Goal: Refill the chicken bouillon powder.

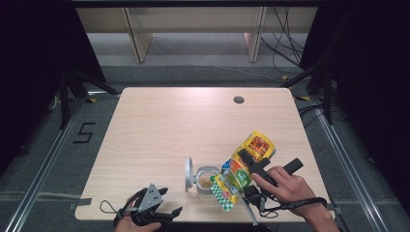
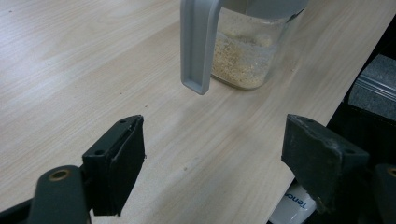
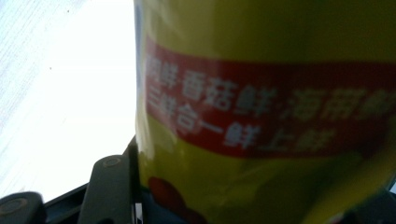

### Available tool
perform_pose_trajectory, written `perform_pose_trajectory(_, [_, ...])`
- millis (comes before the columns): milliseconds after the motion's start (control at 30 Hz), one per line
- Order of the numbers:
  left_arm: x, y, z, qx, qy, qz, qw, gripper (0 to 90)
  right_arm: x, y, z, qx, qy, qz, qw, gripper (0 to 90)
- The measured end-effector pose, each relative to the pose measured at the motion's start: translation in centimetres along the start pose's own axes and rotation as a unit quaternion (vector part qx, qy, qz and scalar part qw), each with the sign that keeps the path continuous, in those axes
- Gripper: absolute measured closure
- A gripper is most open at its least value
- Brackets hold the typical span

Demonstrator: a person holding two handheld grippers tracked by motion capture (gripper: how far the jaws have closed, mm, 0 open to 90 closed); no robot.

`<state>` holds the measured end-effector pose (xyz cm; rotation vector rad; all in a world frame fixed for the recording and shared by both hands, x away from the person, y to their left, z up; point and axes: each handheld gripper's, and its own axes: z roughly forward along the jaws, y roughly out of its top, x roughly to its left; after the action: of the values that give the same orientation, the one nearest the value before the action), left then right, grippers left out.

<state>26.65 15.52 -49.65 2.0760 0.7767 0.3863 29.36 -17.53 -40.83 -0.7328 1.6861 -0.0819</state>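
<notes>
Seasoning bag, yellow with a red band, pinched in the right tongs and tipped mouth-down over the open jar near the surface's front edge, presumably to pour granules in. Jar already holding a pale layer, its grey lid flipped aside for access. Left tongs spread wide, empty, resting just short of the jar, likely ready to steady it.
</notes>
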Motion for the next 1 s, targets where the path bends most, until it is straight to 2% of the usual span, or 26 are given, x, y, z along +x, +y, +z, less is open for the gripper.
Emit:
perform_pose_trajectory(67, [-0.11, -0.02, 0.07, -0.005, -0.002, -0.008, 1.0, 20.9, 0.03, 0.05, 0.05, 0.003, -0.001, 0.0, 1.0, 43.5])
perform_pose_trajectory(200, [-0.04, 0.0, 0.03, -0.003, -0.002, -0.003, 1.0, 20.9, -0.03, 0.0, 0.0, 0.002, -0.001, -0.001, 1.0, 43.5])
perform_pose_trajectory(267, [-0.16, -0.02, 0.11, -0.009, -0.002, -0.009, 0.9999, 20.9, -0.01, 0.02, 0.0, 0.002, -0.001, -0.001, 1.0, 43.5])
perform_pose_trajectory(300, [0.03, 0.01, -0.02, 0.001, 0.001, 0.004, 1.0, 20.9, -0.02, 0.02, -0.01, 0.001, -0.003, 0.0, 1.0, 43.5])
perform_pose_trajectory(333, [-0.1, -0.01, 0.06, -0.006, -0.001, -0.005, 1.0, 20.9, 0.0, 0.01, 0.01, 0.0, -0.004, 0.0, 1.0, 43.5])
perform_pose_trajectory(433, [-0.16, -0.02, 0.1, -0.008, -0.002, -0.008, 0.9999, 20.9, 0.04, 0.02, 0.02, 0.001, 0.0, 0.0, 1.0, 43.5])
perform_pose_trajectory(467, [-0.33, -0.07, 0.14, -0.008, -0.002, -0.023, 0.9997, 20.9, 0.01, 0.01, 0.01, 0.001, -0.003, 0.001, 1.0, 43.5])
perform_pose_trajectory(533, [-0.1, 0.0, -0.08, 0.01, -0.001, -0.005, 0.9999, 20.9, 0.01, -0.01, 0.0, 0.001, -0.001, 0.0, 1.0, 43.5])
perform_pose_trajectory(733, [-0.12, -0.01, -0.09, 0.01, -0.002, -0.006, 0.9999, 20.9, 0.04, 0.0, 0.02, 0.003, 0.0, -0.001, 1.0, 43.5])
perform_pose_trajectory(800, [-0.05, 0.0, -0.1, 0.012, 0.004, -0.001, 0.9999, 20.9, 0.01, -0.01, 0.0, 0.001, -0.003, 0.0, 1.0, 43.5])
perform_pose_trajectory(833, [-0.16, 0.0, -0.07, 0.007, -0.001, -0.007, 0.9999, 20.9, 0.0, -0.01, 0.01, 0.001, -0.003, 0.001, 1.0, 43.5])
perform_pose_trajectory(1000, [-0.14, -0.01, -0.08, 0.008, -0.001, -0.006, 0.9999, 20.9, -0.01, 0.01, 0.01, 0.001, -0.002, 0.001, 1.0, 43.5])
